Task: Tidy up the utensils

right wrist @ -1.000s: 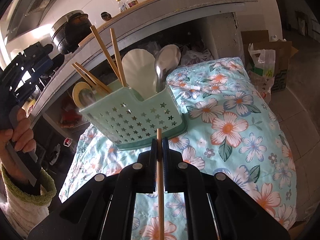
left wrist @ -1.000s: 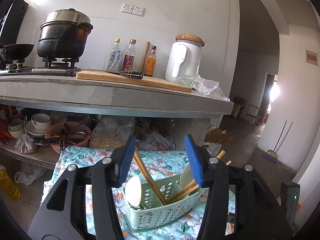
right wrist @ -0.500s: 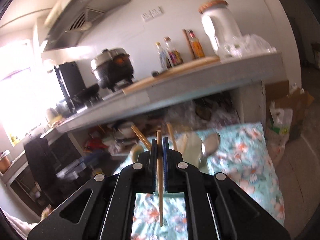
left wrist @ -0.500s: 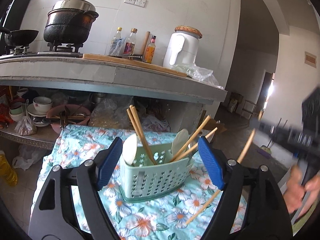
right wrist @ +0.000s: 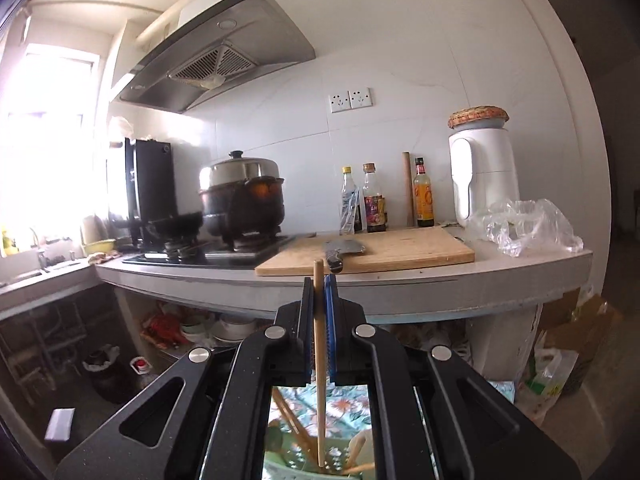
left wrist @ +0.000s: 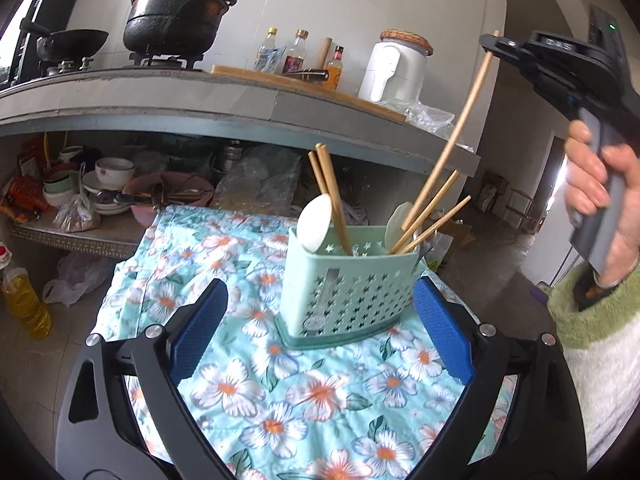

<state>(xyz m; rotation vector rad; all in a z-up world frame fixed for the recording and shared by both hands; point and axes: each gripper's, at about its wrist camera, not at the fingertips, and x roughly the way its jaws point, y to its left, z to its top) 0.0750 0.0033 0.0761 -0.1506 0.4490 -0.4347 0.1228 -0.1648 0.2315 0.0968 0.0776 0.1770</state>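
Observation:
A mint green utensil basket (left wrist: 348,284) with star holes stands on the floral cloth (left wrist: 240,384). It holds several wooden chopsticks (left wrist: 332,196) and spoons (left wrist: 314,224). My left gripper (left wrist: 320,332) is open and empty, with the basket's base between its blue pads. My right gripper (left wrist: 494,44) is shut on a single chopstick (left wrist: 452,136) near its top end and holds it tilted above the basket, lower tip at the basket's right compartment. In the right wrist view the chopstick (right wrist: 319,360) runs down between the shut fingers (right wrist: 320,292) into the basket (right wrist: 304,464).
A concrete counter (left wrist: 200,100) behind carries a black pot (left wrist: 176,20), wok (left wrist: 72,40), bottles (left wrist: 296,52), cutting board (right wrist: 372,252) with cleaver (right wrist: 342,250), white appliance (left wrist: 396,68). Bowls (left wrist: 112,172) crowd the shelf below. An oil bottle (left wrist: 26,304) stands on the floor.
My right gripper lifted and swung the chopstick upright over the basket, its tip now lowered at the right compartment. My left gripper pulled back and tilted down toward the cloth.

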